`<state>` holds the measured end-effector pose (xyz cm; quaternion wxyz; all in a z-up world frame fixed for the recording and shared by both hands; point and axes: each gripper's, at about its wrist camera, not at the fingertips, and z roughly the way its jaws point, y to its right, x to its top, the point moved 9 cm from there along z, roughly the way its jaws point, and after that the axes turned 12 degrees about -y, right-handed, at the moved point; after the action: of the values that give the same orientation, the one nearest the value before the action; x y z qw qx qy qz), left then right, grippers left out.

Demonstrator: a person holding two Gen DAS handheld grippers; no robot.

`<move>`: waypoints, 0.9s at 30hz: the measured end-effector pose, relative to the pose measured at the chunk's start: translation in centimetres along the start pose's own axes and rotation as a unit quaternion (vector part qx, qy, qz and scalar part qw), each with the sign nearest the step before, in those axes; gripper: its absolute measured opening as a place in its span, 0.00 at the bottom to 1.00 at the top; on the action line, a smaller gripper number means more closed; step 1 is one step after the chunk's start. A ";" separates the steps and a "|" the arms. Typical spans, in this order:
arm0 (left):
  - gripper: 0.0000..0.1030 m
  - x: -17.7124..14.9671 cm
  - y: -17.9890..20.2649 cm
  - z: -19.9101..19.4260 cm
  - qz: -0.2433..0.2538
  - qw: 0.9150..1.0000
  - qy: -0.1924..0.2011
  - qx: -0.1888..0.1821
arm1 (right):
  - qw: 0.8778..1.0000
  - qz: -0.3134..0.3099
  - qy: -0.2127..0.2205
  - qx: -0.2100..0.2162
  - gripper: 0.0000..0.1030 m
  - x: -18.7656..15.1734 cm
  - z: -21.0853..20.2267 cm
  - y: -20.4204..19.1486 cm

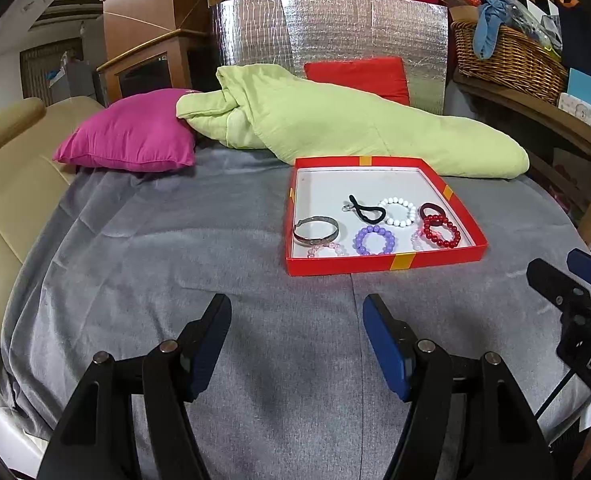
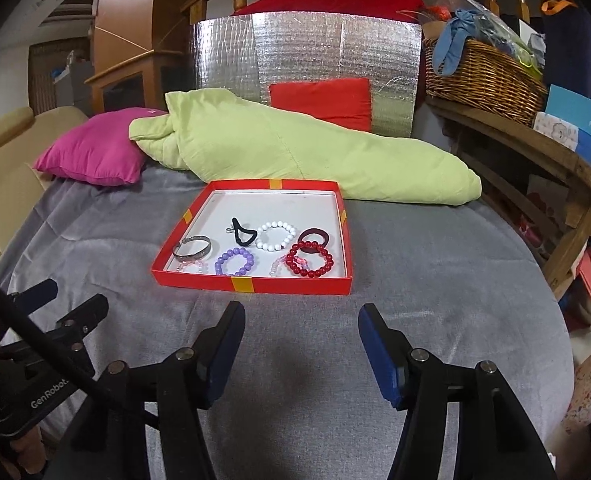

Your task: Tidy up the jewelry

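Both grippers' fingers spread wide, empty, left gripper and right gripper over the grey bed cover, red box near at 12 o'clock of right, 1 o'clock of left, right arm squarer on, holding seven bracelets, two hair ties.

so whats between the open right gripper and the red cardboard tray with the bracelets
Only bare grey velvet bedcover lies between the right gripper and the shallow red cardboard tray, seen in the right wrist view.
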<state>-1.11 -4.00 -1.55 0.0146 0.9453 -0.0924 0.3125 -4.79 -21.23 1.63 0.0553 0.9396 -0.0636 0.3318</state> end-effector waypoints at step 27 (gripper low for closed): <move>0.67 0.7 1.9 0.3 0.015 1.000 0.001 0.003 | 1.000 0.008 -0.009 0.004 0.61 -0.1 1.2 1.1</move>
<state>-0.72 -6.00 -1.45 0.0074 0.9436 -0.1060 0.3135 -4.28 -22.43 0.70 0.0483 0.9422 -0.0702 0.3242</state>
